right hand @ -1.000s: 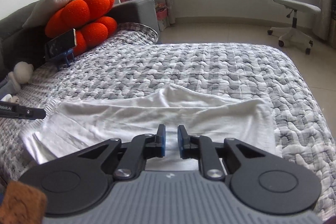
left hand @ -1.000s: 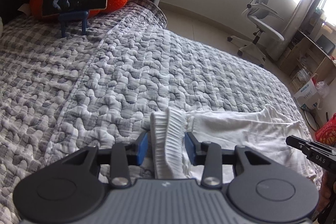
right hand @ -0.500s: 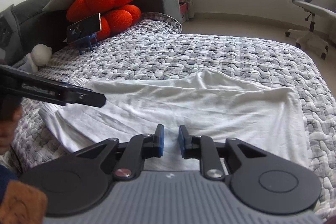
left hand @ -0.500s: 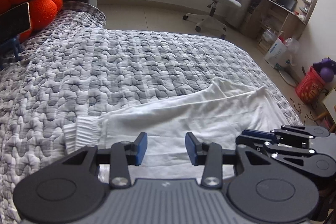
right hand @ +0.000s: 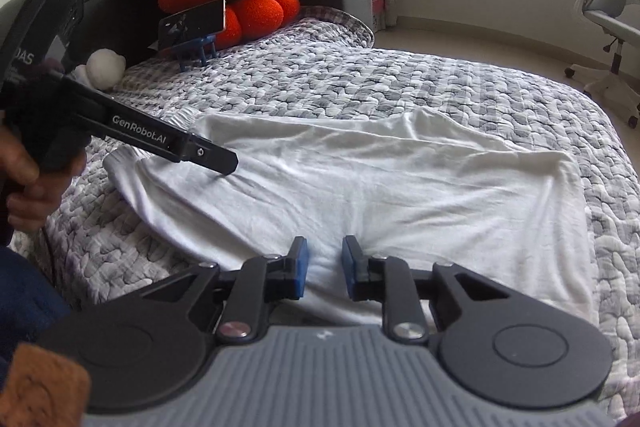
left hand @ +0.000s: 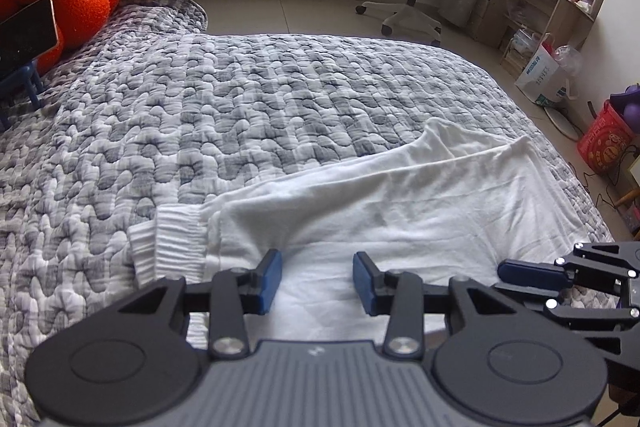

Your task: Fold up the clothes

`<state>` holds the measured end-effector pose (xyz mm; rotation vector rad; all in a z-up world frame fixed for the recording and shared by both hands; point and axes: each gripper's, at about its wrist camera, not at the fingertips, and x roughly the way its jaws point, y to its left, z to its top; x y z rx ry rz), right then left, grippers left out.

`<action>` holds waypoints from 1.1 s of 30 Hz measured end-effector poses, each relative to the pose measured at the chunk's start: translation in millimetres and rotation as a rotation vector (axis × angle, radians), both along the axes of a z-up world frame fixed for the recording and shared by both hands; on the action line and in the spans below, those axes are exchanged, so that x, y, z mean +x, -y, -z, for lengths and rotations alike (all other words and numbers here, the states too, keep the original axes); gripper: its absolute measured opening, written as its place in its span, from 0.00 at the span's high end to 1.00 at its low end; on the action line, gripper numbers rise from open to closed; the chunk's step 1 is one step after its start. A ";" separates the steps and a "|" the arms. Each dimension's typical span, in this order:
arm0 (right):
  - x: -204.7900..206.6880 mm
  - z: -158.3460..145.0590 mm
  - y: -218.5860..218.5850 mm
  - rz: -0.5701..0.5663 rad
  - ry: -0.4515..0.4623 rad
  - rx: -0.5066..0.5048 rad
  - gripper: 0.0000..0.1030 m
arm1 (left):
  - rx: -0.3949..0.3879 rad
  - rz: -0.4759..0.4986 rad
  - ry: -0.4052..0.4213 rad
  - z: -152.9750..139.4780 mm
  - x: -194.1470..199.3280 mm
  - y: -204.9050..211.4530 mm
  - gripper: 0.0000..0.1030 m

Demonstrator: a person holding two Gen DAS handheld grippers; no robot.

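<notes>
White garment [left hand: 400, 211] lies flat, partly folded, across the lower frame on a quilt [left hand: 240, 99]; left gripper [left hand: 317, 279] and right gripper [right hand: 324, 267] hover over it, both parted and empty, likely mid-fold, needing an edge grasped.

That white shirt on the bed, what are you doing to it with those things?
A person is folding the white garment on the grey quilted bed, with tongs in each hand. It lies partly folded, one ribbed cuff sticking out at the side. Both the left tongs and the right tongs are open just above the near edge, gripping nothing yet.
</notes>
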<state>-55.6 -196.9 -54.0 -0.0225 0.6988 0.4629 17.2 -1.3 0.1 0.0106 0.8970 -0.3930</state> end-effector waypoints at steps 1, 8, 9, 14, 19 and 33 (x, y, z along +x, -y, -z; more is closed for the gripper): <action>-1.0 -1.1 1.3 0.005 -0.003 0.009 0.77 | -0.003 -0.002 -0.003 -0.5 -0.4 -1.2 0.61; -12.8 -10.5 23.1 0.059 -0.007 0.068 0.76 | -0.024 -0.030 -0.011 -12.6 -3.9 -8.3 0.60; -15.3 -12.0 28.4 0.072 -0.002 0.078 0.76 | -0.029 -0.028 -0.011 -14.7 -4.2 -7.5 0.60; -27.5 -19.4 54.9 0.140 0.019 0.125 0.69 | -0.037 -0.017 0.008 -27.5 -1.7 6.0 0.57; -36.6 -23.6 81.8 0.233 0.034 0.173 0.67 | -0.056 -0.002 0.018 -41.0 2.6 26.5 0.56; -38.8 -8.0 126.4 0.470 -0.014 0.262 0.62 | -0.074 -0.022 -0.042 -48.4 25.4 93.5 0.51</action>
